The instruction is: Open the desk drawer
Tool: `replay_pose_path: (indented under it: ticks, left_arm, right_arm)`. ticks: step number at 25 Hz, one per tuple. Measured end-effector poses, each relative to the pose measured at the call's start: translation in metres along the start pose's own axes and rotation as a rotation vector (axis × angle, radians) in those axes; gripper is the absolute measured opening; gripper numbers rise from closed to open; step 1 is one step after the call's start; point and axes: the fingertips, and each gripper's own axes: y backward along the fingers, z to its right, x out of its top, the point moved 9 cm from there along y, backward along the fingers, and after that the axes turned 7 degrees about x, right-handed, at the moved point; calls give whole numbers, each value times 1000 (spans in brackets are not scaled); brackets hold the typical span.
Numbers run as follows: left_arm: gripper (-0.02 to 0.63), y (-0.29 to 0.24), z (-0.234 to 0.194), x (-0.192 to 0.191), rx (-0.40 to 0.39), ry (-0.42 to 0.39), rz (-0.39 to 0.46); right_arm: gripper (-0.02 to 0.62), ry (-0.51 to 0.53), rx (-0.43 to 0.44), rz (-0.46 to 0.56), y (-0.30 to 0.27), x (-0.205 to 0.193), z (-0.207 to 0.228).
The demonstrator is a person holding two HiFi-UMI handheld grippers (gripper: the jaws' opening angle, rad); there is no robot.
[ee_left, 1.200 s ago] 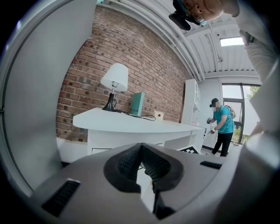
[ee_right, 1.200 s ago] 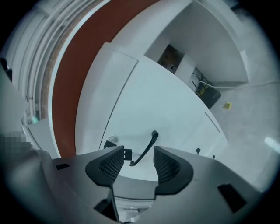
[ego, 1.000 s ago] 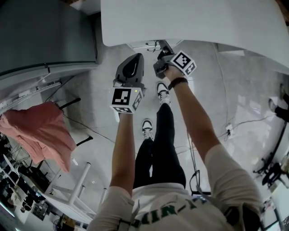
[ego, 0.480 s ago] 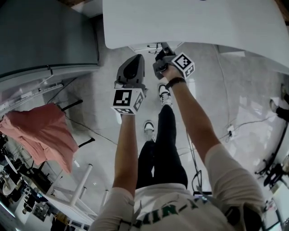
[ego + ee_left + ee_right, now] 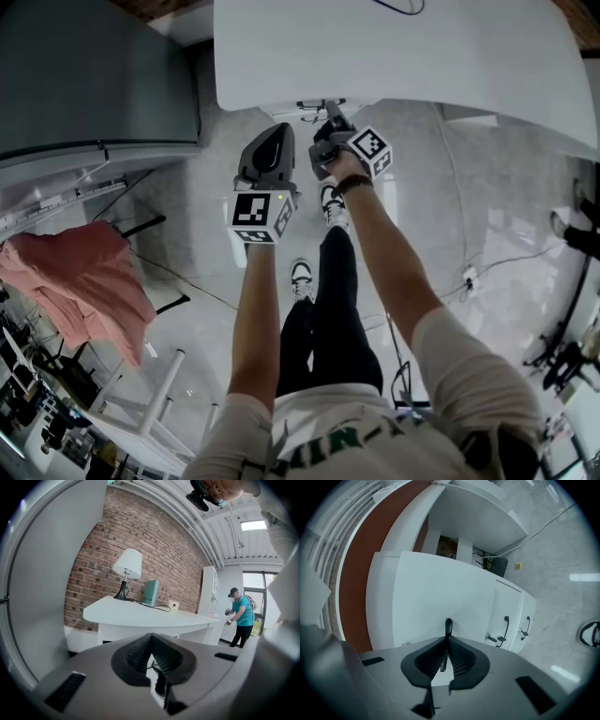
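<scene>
1. White tabletop (image 5: 422, 56) fills the top of the head view. The right tongs (image 5: 330, 120) reach under its near edge, where the drawer sits, though the drawer itself can hardly be seen from here. The left tongs (image 5: 277, 136) hang just beside them in the air, touching nothing. Each carries a marker cube (image 5: 261, 211) with square code patterns and no words. Green print on the shirt (image 5: 328, 441) is cut off and unreadable.
2. Left gripper view: the left tongs (image 5: 151, 639) have their pads together at the tip with nothing between them. They point at the desk, which has a lamp (image 5: 127, 571) and a teal box (image 5: 151, 592) on it. No label can be read.
3. Right gripper view: the right tongs (image 5: 445, 641) are closed on the dark drawer handle (image 5: 448, 626), which runs down between the pads. The white drawer front (image 5: 440, 592) lies right behind and looks flush, not yet pulled. Two more handles (image 5: 505, 629) sit on the fronts alongside. No writing.
4. Step, as a judgement: the grasp is made and the pull has not started. The next move calls for a straight draw toward the person with the grip kept firm, since a thin bar could slip out of the pads. The left tongs should stay clear.
</scene>
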Motion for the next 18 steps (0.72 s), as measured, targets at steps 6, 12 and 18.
replay_pose_path:
  ticks: [6,12,18]
  left_arm:
    - [0,4,1,3,-10,-8,-7]
    - [0,15,1,2,-5,6,-7]
    - [0,23,2,-7,-5,15,-26]
  right_arm:
    - [23,-33,-13,-15,13,-4,0]
    - [21,-37,-35,-11,33,-13,3]
    - [21,-37,-52,-22,49,-19,7]
